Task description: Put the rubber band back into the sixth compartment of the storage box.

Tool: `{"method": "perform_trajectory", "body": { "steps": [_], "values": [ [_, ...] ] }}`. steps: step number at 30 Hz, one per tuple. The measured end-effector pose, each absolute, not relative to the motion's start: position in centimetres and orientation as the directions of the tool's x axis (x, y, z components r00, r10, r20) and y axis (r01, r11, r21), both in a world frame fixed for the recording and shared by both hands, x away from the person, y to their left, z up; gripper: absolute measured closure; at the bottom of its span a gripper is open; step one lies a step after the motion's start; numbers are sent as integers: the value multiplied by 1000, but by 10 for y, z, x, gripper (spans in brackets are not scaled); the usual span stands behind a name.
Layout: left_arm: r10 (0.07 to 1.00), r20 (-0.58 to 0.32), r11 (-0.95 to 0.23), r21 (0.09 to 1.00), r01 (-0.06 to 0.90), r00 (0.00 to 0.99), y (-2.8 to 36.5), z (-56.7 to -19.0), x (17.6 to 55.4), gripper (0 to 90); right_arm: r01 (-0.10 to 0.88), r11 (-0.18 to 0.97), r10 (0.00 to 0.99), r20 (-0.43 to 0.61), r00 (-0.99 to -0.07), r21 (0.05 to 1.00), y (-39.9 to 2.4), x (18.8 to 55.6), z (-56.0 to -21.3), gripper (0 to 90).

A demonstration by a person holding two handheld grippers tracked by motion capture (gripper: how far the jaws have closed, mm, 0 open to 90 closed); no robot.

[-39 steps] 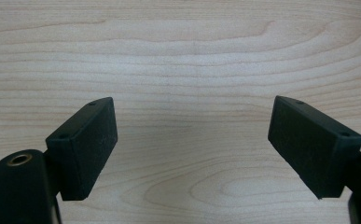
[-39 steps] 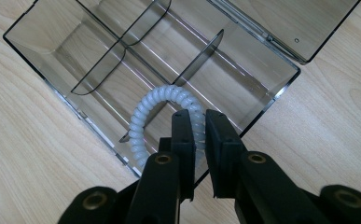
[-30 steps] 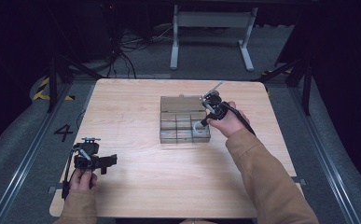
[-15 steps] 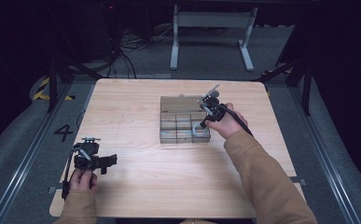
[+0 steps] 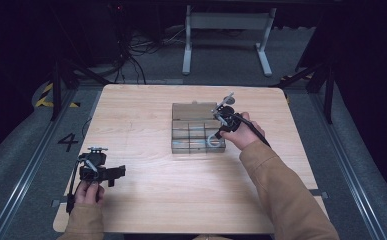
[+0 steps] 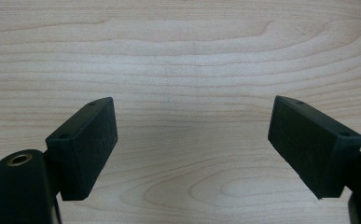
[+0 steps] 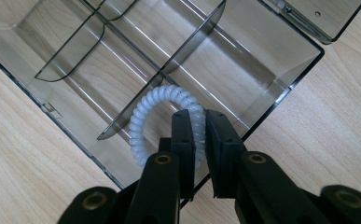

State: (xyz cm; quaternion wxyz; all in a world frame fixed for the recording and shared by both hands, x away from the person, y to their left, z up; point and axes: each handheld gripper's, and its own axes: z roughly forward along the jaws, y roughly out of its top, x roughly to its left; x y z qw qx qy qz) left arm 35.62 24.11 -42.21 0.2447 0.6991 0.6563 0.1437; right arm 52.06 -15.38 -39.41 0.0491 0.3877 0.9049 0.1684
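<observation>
1 coil tie (image 7: 150,107) by box edge (image 7: 281,100)

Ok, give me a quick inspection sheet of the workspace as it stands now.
Surface: wooden table, bare apart from the box.
Job's things: clear divided box, lid open; white coil tie in a corner compartment.
Clutter: nothing seen.
Grippers: right gripper shut on the coil tie over the box; left gripper open, nothing between its jaws, near the table's front left.
Cables: floor cables behind the table.
Surroundings: dark room, grey frame, floor mark "4".

sleeves (image 5: 276,190): tan | jaws: black blocks (brass-ringed screw holes)
</observation>
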Motion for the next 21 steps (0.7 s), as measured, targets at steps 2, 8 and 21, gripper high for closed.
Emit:
{"method": "perform_trajectory", "body": {
  "steps": [2, 8, 21],
  "values": [
    [988, -120, -19, 530, 848, 98, 241, -422, 356, 163, 685, 645, 718, 39, -695, 340, -153, 521, -395, 827],
    [988, -120, -19, 530, 848, 97, 241, -422, 356, 163, 680, 657, 713, 24, -700, 324, -149, 520, -399, 827],
    [988, -121, -19, 529, 848, 98, 241, -422, 356, 163, 681, 666, 709, 22, -705, 305, -147, 520, -403, 826]
  ]
}}
